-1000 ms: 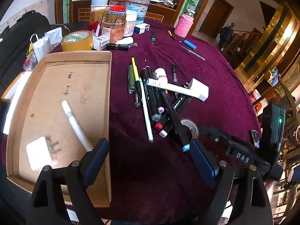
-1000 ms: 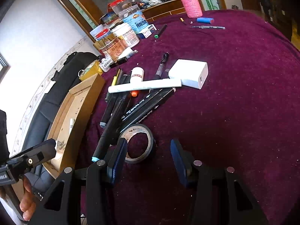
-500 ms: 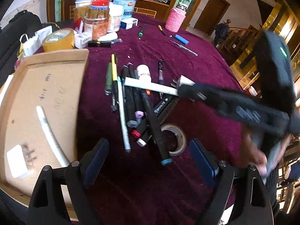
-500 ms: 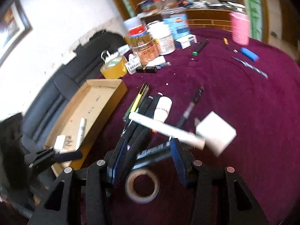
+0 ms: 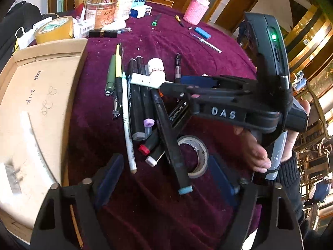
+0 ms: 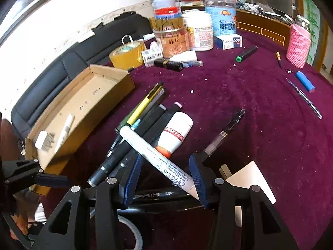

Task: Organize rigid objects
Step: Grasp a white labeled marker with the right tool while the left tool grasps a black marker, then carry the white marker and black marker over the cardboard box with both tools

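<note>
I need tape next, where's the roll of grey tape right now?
The grey tape roll lies flat on the purple cloth at the near end of the marker pile, half under the blue-tipped black marker, between the left gripper's open fingers.

The right gripper (image 6: 165,175) is hovering with jaws apart over a white marker (image 6: 155,158) lying across black pens (image 6: 129,143); a cardboard tray (image 6: 87,95) is sitting beside them on the desk (image 6: 260,114).
</note>
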